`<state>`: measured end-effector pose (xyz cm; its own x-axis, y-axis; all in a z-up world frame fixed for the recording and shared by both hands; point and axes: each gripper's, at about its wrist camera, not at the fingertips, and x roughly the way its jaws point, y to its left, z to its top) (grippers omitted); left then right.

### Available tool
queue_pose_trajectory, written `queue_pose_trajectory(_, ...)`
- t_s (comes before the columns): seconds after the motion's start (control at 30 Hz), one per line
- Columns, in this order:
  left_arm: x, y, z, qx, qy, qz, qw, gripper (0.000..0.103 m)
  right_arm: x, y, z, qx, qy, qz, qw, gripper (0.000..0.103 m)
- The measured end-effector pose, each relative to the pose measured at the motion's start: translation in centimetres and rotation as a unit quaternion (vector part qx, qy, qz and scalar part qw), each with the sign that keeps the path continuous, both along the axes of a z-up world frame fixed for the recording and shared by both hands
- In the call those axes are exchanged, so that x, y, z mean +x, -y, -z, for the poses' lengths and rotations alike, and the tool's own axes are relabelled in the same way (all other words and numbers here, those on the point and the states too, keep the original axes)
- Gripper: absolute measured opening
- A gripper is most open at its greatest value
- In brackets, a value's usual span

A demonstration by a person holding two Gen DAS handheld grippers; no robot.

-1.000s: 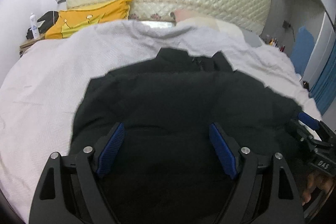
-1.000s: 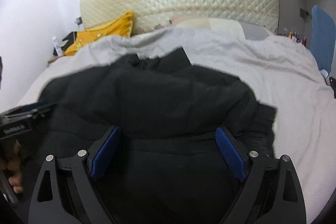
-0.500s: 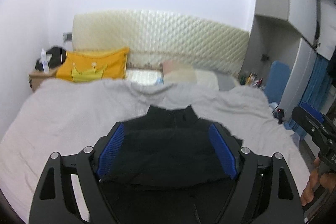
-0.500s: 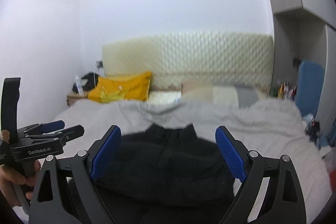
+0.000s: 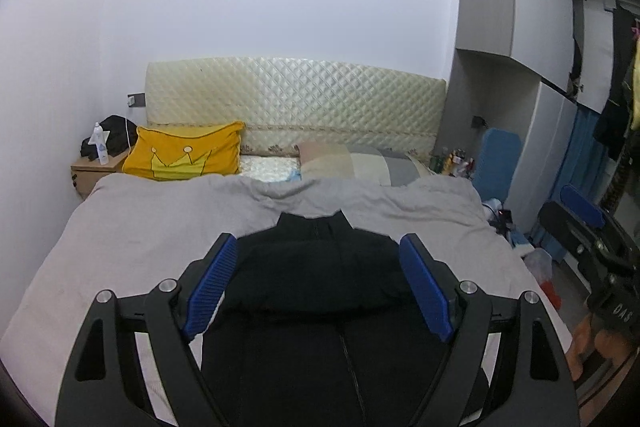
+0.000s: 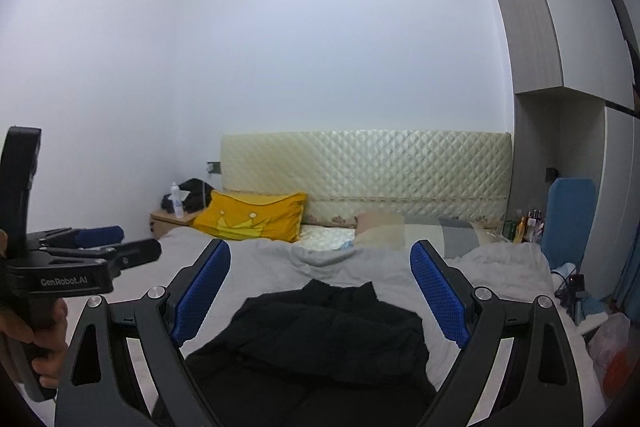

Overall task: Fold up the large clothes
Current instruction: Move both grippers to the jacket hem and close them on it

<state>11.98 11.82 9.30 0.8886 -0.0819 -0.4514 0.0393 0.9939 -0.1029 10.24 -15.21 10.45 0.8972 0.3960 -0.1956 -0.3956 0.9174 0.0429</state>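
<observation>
Black jacket [image 5: 316, 279] lies folded mid-bed [image 5: 132, 239], collar toward headboard. Left claw [image 5: 320, 291] and right claw [image 6: 320, 299] both released, empty, held above it; fold likely complete.

Both wrist cams face headboard [image 5: 296, 99] from bed foot, sharing bed [image 6: 400, 267].

The left gripper [image 5: 316, 287] is held up with its jaws spread wide, the blue pads [image 5: 210, 287] facing each other with nothing pressed between them. The right gripper [image 6: 320, 291] is likewise raised, jaws wide apart and empty, pointing nearly level. In the right wrist view the left gripper shows side-on at the left edge, its handle wrapped by the person's left hand [image 6: 38, 337]. In the left wrist view the right hand [image 5: 600, 347] grips the other handle at the lower right.
</observation>
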Motion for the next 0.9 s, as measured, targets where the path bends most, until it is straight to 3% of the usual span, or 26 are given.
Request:
queue_pose_trajectory(0.17, -3.1, 0.7, 2.9, 0.038, -0.008, 0.004, 0.9992, 0.083, -3.5, 1.2, 2.1, 0.003, -0.017, -0.006, 1.000, 0.091)
queue_pose_trajectory(0.27, -4.8, 0.6, 5.4, 0.042, -0.024, -0.013, 0.9987, 0.083, -4.7, 1.9, 4.3, 0.006, -0.038, -0.003, 0.999, 0.091)
queue_pose_trajectory(0.33, -5.7, 0.7, 6.7, 0.027, -0.030, -0.001, 0.9992, 0.083, -6.0, 2.1, 5.9, -0.004, -0.044, 0.009, 0.999, 0.091)
queue_pose_trajectory(0.53, -8.5, 2.4, 9.9, 0.032, -0.040, 0.034, 0.9981, 0.083, -8.2, 2.9, 10.3, 0.006, -0.068, 0.001, 0.998, 0.092)
queue_pose_trajectory(0.63, -9.3, 2.0, 10.9, 0.040, -0.032, 0.023, 0.9984, 0.083, -8.7, 3.4, 12.3, 0.008, -0.082, -0.001, 0.997, 0.092)
queue_pose_trajectory(0.9, -9.2, -1.2, 16.8, -0.007, -0.090, 0.000, 0.9959, 0.083, -8.7, 4.5, 17.3, -0.010, -0.126, 0.005, 0.992, 0.092)
